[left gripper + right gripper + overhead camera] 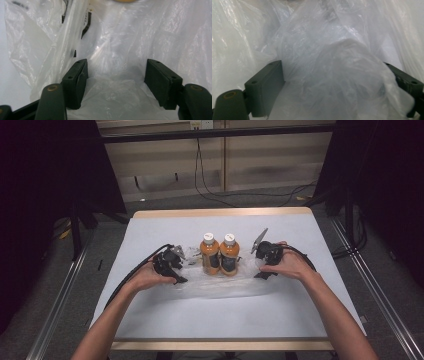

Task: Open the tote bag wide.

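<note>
We see two orange juice bottles [220,254] with white caps standing upright, touching side by side, on the white table [165,315]. A clear plastic bag [220,285] lies crumpled around their bases. Left of the bottles, the left gripper [116,75] has its jaws spread wide, film bunched between them. Right of the bottles, the right gripper [337,82] is also spread, plastic seemingly draped over one jaw

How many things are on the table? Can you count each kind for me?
Bottles: 2
Plastic bag: 1
Hand-held grippers: 2, left and right
Total: 5
</note>
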{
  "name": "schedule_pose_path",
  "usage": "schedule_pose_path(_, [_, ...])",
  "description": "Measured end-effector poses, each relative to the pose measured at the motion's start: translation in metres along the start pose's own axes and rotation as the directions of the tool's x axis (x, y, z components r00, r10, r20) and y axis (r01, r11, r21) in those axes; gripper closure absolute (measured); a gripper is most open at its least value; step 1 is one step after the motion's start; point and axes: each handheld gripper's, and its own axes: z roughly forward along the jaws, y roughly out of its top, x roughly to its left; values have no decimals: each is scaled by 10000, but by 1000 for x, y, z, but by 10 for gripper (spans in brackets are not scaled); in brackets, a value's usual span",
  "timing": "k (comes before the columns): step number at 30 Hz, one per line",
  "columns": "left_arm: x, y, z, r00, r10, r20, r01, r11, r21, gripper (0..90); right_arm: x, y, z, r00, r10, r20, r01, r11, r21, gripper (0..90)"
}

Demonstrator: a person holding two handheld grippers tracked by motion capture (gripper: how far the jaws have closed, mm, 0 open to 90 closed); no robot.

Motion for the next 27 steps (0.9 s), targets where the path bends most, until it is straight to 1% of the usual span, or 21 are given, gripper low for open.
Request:
schedule_pose_path(1, [2, 0, 1, 10000, 17, -10, -17, 10000, -70, 342, -2, 0, 1, 10000, 69, -50, -69, 10000, -13, 87])
schedule_pose_path(2, [4, 1, 2, 10000, -69, -37, 69, 9999, -157, 334, -3, -1, 1, 9999, 63, -157, -64, 10000, -53, 86])
schedule_pose_path(3, [6, 1, 2, 9998, -172, 32, 172, 9996, -233, 323, -5, 0, 1, 9999, 0, -127, -1, 10000, -70, 86])
schedule_pose_path(5, [11, 2, 4, 9992, -374, -168, 367, 9985, -401, 317, -7, 2, 1, 9998, -122, -166, 125, 9998, 149, 72])
schedule_pose_path(6, [14, 3, 5, 9991, -404, -120, 399, 9984, -396, 311, -9, 3, 2, 9995, -212, -217, 217, 9994, 263, 65])
schedule_pose_path(7, [15, 5, 5, 9990, -410, -157, 405, 9986, -349, 310, -10, 5, 2, 9998, -174, -60, 176, 9991, 383, 43])
schedule_pose_path(8, [16, 7, 6, 9990, -417, -179, 413, 9989, -229, 307, -11, 6, 4, 9999, -143, -82, 146, 9990, 421, 29])
schedule_pose_path(9, [17, 9, 6, 9992, -336, -212, 334, 9994, -92, 298, -13, 6, 4, 9998, -147, -136, 152, 9991, 394, 29])
schedule_pose_path(10, [18, 11, 7, 9993, -279, -265, 280, 9996, 13, 292, -15, 5, 5, 10000, -20, -69, 22, 9997, 249, 30])
schedule_pose_path(11, [18, 11, 7, 9993, -279, -265, 280, 9996, 13, 289, -15, 5, 5, 10000, -20, -69, 22, 9997, 249, 30])
schedule_pose_path(12, [19, 13, 7, 9991, -308, -296, 309, 9995, 3, 288, -16, 3, 4, 9998, 201, -45, -200, 9996, 178, 38])
schedule_pose_path(13, [20, 13, 7, 9989, -355, -310, 354, 9994, -38, 288, -16, 3, 4, 9998, 201, -45, -200, 9996, 178, 38])
schedule_pose_path(14, [22, 12, 8, 9982, -565, -212, 562, 9983, -170, 303, -17, 3, 3, 9997, 245, 2, -245, 9995, 194, 50])
schedule_pose_path(17, [23, 11, 7, 9972, -689, -278, 683, 9975, -201, 344, -18, 3, 2, 9995, 322, 19, -323, 9993, 162, 81])
schedule_pose_path(19, [24, 11, 6, 9976, -628, -299, 622, 9979, -193, 396, -19, 2, 2, 9995, 323, 34, -324, 9994, 133, 100])
schedule_pose_path(21, [29, 7, 1, 9963, -829, -208, 823, 9963, -266, 581, -22, 0, -2, 9975, 706, 90, -706, 9975, -39, 210])
schedule_pose_path(23, [32, 4, 0, 9952, -963, -142, 958, 9947, -371, 691, -26, -3, -4, 9962, 863, 105, -859, 9959, -282, 283])
schedule_pose_path(24, [33, 4, -1, 9953, -961, -129, 955, 9947, -383, 723, -27, -4, -6, 9954, 954, 128, -950, 9950, -313, 329])
schedule_pose_path(25, [33, 4, -1, 9962, -867, -97, 863, 9957, -346, 740, -28, -5, -7, 9959, 883, 190, -876, 9955, -354, 357])
schedule_pose_path(26, [34, 5, -1, 9976, -682, -86, 679, 9973, -282, 756, -28, -6, -8, 9950, 984, 150, -978, 9944, -392, 399])
schedule_pose_path(27, [34, 5, -1, 9976, -682, -86, 679, 9973, -282, 781, -30, -7, -9, 9953, 941, 215, -932, 9949, -385, 483])
